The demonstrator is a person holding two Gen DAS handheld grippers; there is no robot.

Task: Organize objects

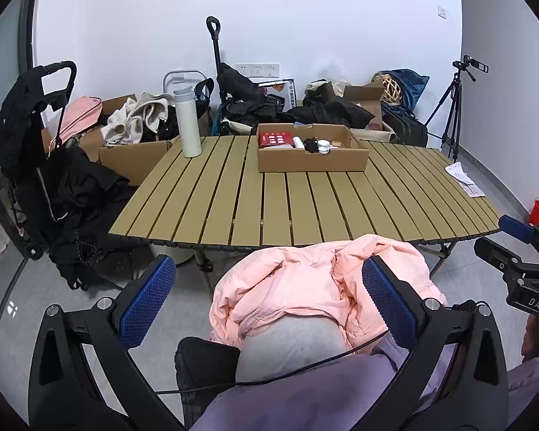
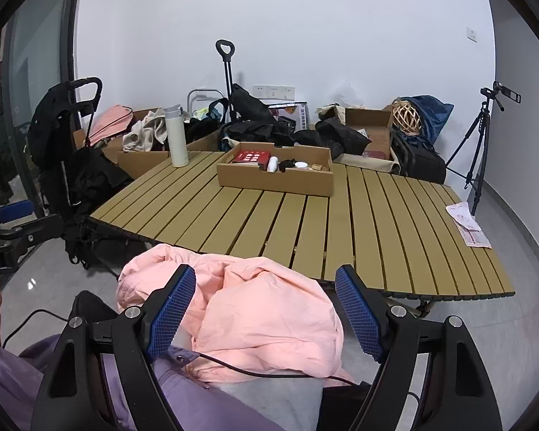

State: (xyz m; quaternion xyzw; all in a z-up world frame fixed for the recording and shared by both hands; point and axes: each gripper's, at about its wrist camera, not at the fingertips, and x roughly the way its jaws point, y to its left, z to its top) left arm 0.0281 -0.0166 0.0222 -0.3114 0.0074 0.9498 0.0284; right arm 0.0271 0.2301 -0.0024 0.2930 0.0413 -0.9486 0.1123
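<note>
Both grippers idle w/ fingers spread, nothing held: left gripper [image 1: 269, 305] and right gripper [image 2: 266, 314] hover over the pink jacket [image 2: 255, 309], which lies bunched on the person's lap just off the tabletop's [image 2: 305, 222] near edge. Cardboard tray [image 2: 275, 174] at the far edge already holds small items, white bottle [image 2: 176, 136] stands at the far-left corner. Looks early/mid-task; jacket prob. next, not yet picked up.

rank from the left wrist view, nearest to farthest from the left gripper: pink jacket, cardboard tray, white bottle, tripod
1. pink jacket: right between the open fingers of the left gripper, on the lap.
2. cardboard tray: across the table, centre.
3. white bottle: table's far left corner, barely beyond the tray.
4. tripod: far right, on the floor near the wall.
</note>
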